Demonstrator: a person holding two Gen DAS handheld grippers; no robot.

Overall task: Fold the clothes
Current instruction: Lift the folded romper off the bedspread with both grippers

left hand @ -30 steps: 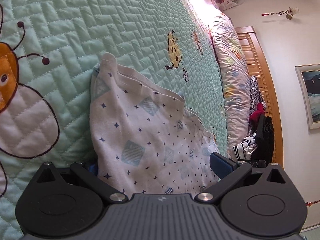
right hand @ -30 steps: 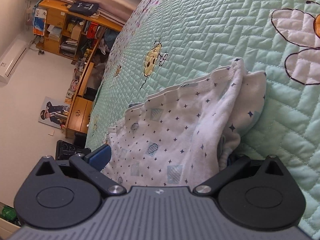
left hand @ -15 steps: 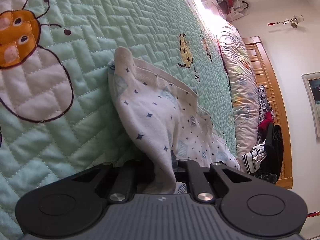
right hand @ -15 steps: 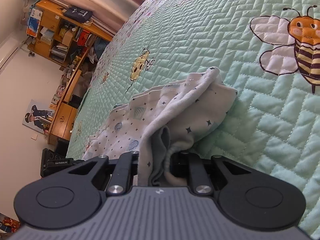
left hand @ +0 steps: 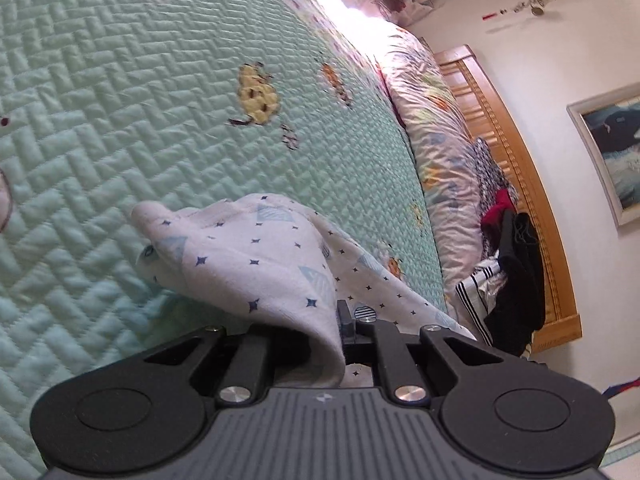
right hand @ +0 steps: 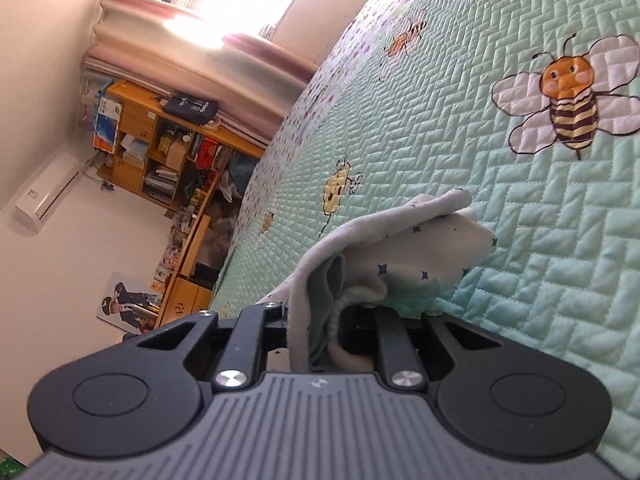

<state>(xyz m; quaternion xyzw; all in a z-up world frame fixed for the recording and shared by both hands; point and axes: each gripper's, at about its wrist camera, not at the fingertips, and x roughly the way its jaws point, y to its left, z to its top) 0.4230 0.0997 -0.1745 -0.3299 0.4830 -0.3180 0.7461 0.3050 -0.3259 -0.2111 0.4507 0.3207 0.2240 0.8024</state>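
Observation:
A white garment [left hand: 256,264] with small dark stars and pale blue squares hangs above the mint quilted bedspread [left hand: 120,92]. My left gripper [left hand: 336,328] is shut on one edge of it, and the cloth drapes forward and down over the jaws. In the right wrist view the same garment [right hand: 420,252] bunches up between the jaws of my right gripper [right hand: 320,328], which is shut on another edge. Its far end droops toward the bedspread [right hand: 520,240]. The fingertips of both grippers are hidden by cloth.
A rolled duvet [left hand: 432,128] and a pile of dark and striped clothes [left hand: 508,276] lie along the wooden headboard [left hand: 520,176]. A cluttered wooden bookshelf [right hand: 168,144] stands beyond the bed's far side. Embroidered bees [right hand: 568,108] decorate the spread.
Both grippers went from wide open around the garment's edge to shut on it. Both then lifted it off the bedspread, so the cloth now hangs bunched from the jaws.

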